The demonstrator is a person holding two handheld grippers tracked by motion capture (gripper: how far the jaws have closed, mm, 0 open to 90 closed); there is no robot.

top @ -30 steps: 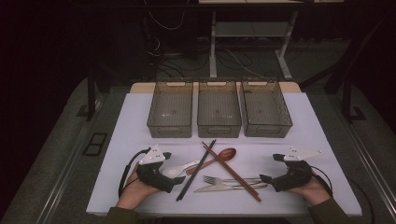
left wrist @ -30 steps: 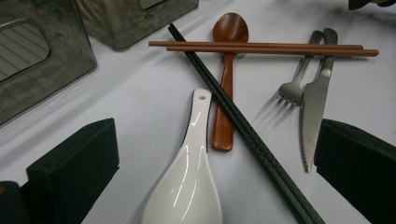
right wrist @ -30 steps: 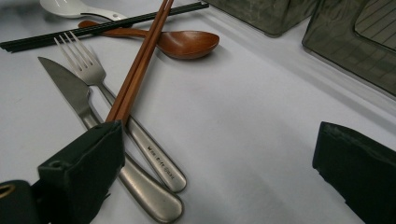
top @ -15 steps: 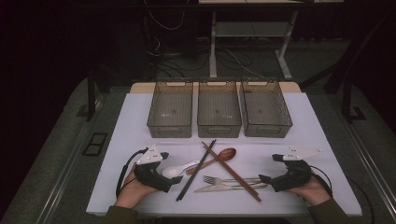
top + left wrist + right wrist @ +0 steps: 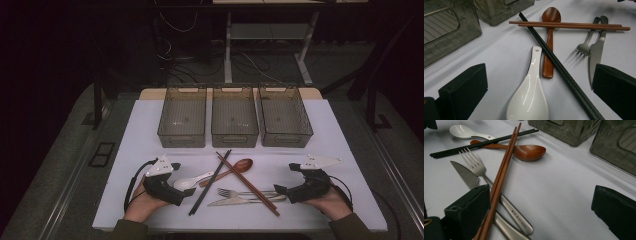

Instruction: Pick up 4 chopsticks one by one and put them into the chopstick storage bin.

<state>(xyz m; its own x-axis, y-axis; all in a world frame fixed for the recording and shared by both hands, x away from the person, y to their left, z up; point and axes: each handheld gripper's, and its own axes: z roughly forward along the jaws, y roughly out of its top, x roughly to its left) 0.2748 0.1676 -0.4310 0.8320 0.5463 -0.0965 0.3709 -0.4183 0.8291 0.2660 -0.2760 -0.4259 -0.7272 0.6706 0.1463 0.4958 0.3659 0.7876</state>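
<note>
Nearest, lying between the spread jaws of the left gripper [image 5: 534, 100]: the white ceramic spoon [image 5: 530, 96], bowl toward the camera, handle pointing away and just beside the black chopsticks [image 5: 564, 72]. Risking, in closing here, a slick glazed bowl squirting out sideways, or a jaw catching the black chopsticks and dragging the wooden spoon [image 5: 549, 42] lying under them. Sitting equally wide open, the right gripper [image 5: 541, 215], with the brown chopsticks [image 5: 499, 182] running against its left jaw over the fork [image 5: 486, 182] and knife [image 5: 471, 182] handles; nudging any one likely shifting the whole crossed pile.

Lying bare beyond the right gripper, a broad stretch of white table [image 5: 330, 130], giving free room; looking tighter on the left, with the near table edge close under both hands. Farther off, standing side by side, three empty bins [image 5: 235, 117], walls high enough to clip a low carry.
</note>
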